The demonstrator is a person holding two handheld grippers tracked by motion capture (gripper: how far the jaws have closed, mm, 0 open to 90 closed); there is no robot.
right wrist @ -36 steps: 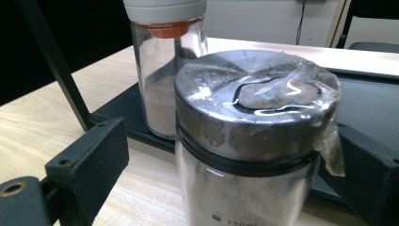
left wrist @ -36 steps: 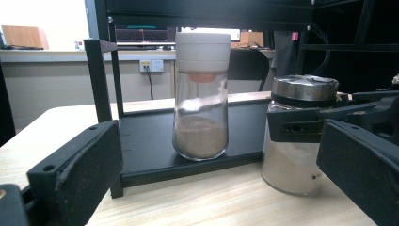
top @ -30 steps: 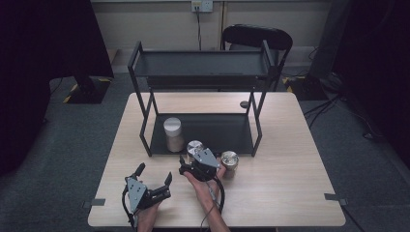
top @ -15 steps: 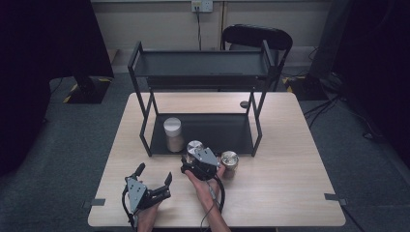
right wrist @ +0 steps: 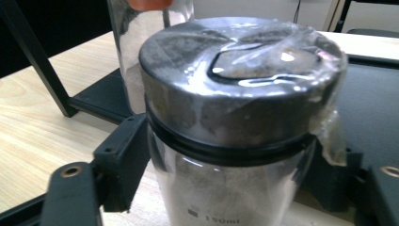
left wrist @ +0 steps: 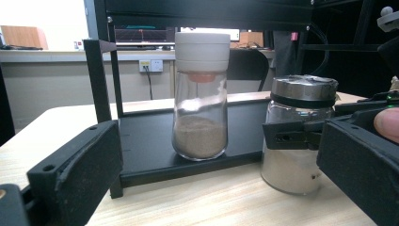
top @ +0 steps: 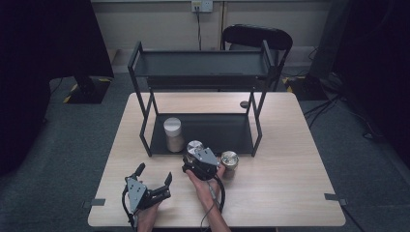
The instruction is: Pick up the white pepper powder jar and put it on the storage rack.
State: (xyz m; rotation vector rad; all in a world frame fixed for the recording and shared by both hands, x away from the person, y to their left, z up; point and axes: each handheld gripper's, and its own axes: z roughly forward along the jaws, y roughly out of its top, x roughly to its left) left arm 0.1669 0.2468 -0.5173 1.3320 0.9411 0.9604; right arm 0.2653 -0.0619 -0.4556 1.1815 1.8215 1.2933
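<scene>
One wooden table (top: 290,193) carries one black two-tier metal rack (top: 203,72), and three glass jars stand in view. One white-capped jar (top: 173,134) stands upright on the rack's lower shelf, about a third full of brownish powder in the left gripper view (left wrist: 200,94). One steel-lidded jar (top: 195,148) stands upright on the tabletop just in front of the shelf's edge, its long axis vertical and its lid facing up; it holds pale powder to more than half its height (left wrist: 296,136). In the right gripper view its lid (right wrist: 235,80) is wrapped in clear film. A second metal-lidded jar (top: 229,160) stands just to its right. The right gripper (top: 199,162) has its jaws around this jar's neck, having just been closing, pads pressed below the lid. The left gripper (top: 153,180) rests near the table's front edge with its jaws spread wide and nothing between them.
</scene>
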